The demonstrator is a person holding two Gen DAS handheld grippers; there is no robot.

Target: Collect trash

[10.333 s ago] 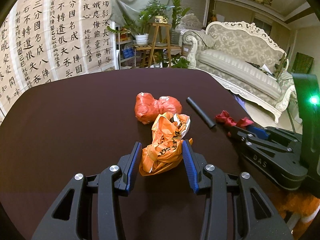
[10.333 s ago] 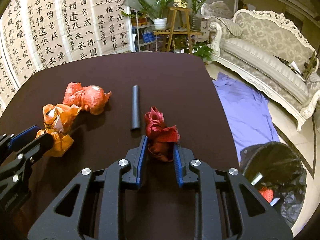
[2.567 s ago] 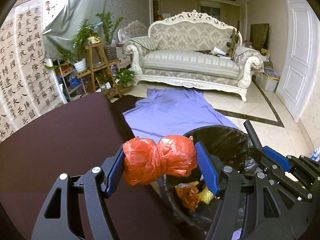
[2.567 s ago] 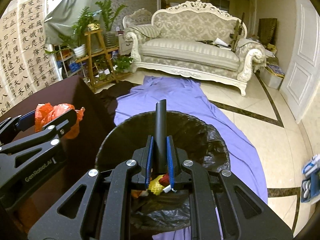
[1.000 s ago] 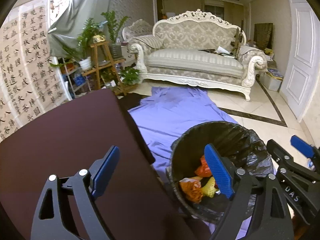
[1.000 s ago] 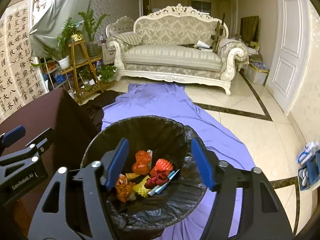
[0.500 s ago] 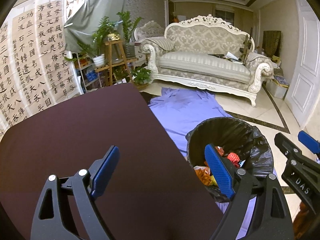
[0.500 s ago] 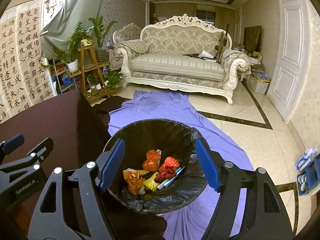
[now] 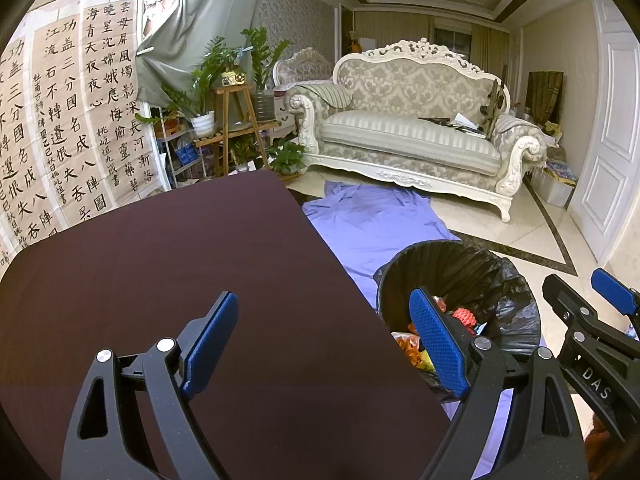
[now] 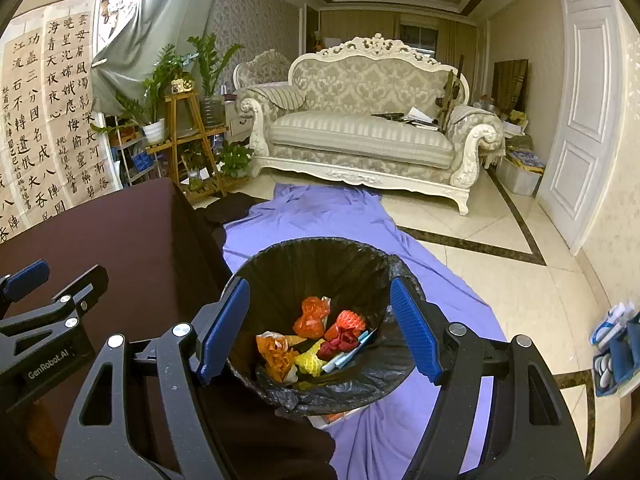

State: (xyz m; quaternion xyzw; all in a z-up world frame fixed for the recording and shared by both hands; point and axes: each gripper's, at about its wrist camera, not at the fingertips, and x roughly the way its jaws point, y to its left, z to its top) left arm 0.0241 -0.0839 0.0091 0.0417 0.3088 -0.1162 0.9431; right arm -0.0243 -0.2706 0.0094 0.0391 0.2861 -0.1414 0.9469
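With the trash [image 10: 316, 340] already heaped at the bottom of the bin [image 10: 320, 256], lying below and just ahead of the right gripper [image 10: 320, 330], nothing between those spread jaws but air. Same for the left gripper [image 9: 324, 344]: wide open, empty, poised over the near edge of the dark table [image 9: 160, 248], with the bin off to its right, past the table's corner. Nearer the bin by a good margin: the right tool, looking almost straight down into the black liner at crumpled orange, red and yellow wrappers. No long axis worth aligning to among that heap. Across the visible tabletop, no scrap to be made out, though the strip nearest the camera hides behind the gripper bodies, so perhaps not wholly cleared. Likely little or nothing left to fetch; any further pick would mean swinging back left, toward the table. Around: purple cloth [image 10: 328, 216] spread under the bin, sofa [image 10: 360, 136] well beyond, plant stand [image 10: 188, 140] by the wall. Nothing in the way.
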